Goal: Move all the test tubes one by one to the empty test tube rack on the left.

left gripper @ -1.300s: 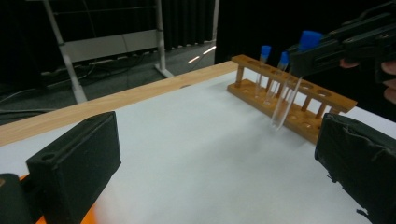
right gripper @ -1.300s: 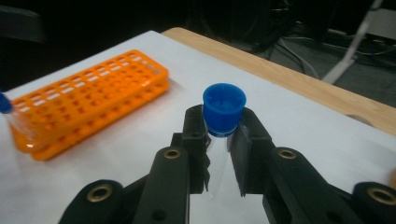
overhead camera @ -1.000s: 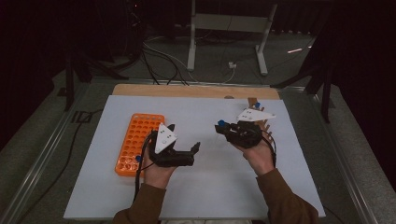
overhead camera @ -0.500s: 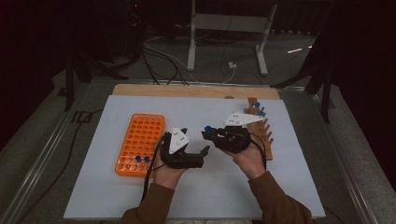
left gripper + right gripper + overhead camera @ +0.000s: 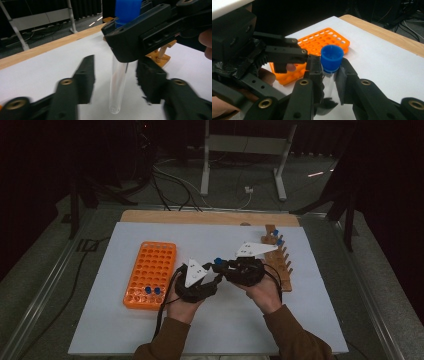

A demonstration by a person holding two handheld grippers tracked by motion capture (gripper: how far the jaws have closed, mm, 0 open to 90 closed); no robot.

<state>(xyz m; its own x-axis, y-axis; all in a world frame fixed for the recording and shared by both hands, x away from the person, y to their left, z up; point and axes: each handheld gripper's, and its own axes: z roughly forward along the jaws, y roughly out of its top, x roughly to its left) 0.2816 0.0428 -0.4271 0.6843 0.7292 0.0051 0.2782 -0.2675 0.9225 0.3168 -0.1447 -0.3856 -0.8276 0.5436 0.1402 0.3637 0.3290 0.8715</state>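
Your right claw is clamped on a clear tube with a blue cap, gripping it just under the cap so the tube hangs upright above the white mat on the bench. Seen from the left claw's camera, the same tube drops down out of the right claw and sits between your left claw's two black jaws, with its rounded bottom above the mat. Your left claw has just been closing in around the tube, but there is a gap on each side and the pads are not pressing on the glass, so it counts as open around it. From above, both claws meet near the middle of the mat, the left claw just left of the right claw, with the blue cap showing between them. An orange rack lies to the left, with two blue-capped tubes standing in its near row. A wooden rack lies to the right, with blue caps at its far end.
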